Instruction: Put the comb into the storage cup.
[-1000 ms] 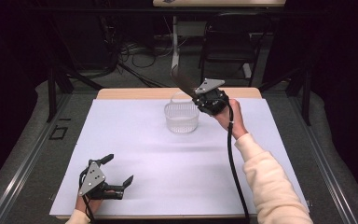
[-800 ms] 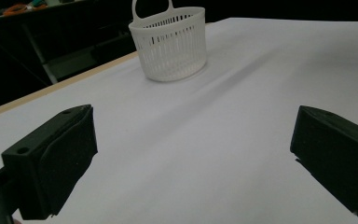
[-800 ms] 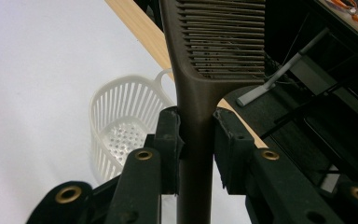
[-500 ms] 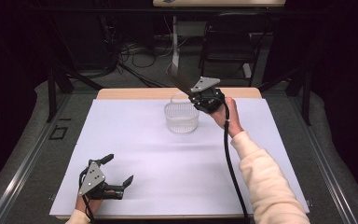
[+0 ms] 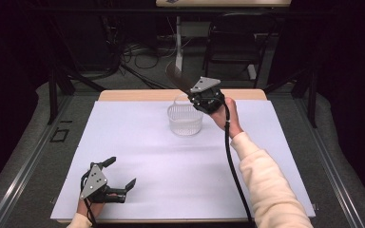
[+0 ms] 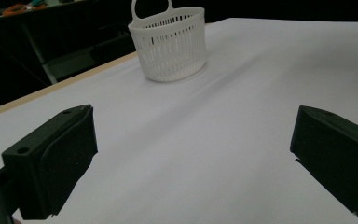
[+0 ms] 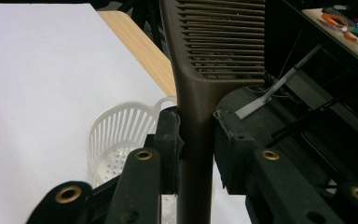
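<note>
Right tongs (image 7: pixel 196 140) clamped on brown slotted plastic spatula (image 7: pixel 214 42) above white ribbed basket (image 5: pixel 185 118); left tongs (image 6: pixel 191 154) open, empty. Risk: tilted handle slipping, basket toppling.

From my seat, the white slotted plastic basket (image 5: pixel 185 119) sits on the white-covered table (image 5: pixel 138 142) toward twelve o'clock. My right gripper (image 5: pixel 203 95) hangs just at its two o'clock, the brown slotted plastic spatula (image 5: pixel 177 76) above the basket's far rim. My left gripper (image 5: pixel 116 180) rests at seven o'clock, well apart.

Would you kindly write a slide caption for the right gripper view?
Right hand-held gripper clamps a brown slotted spatula above a white basket.
</note>
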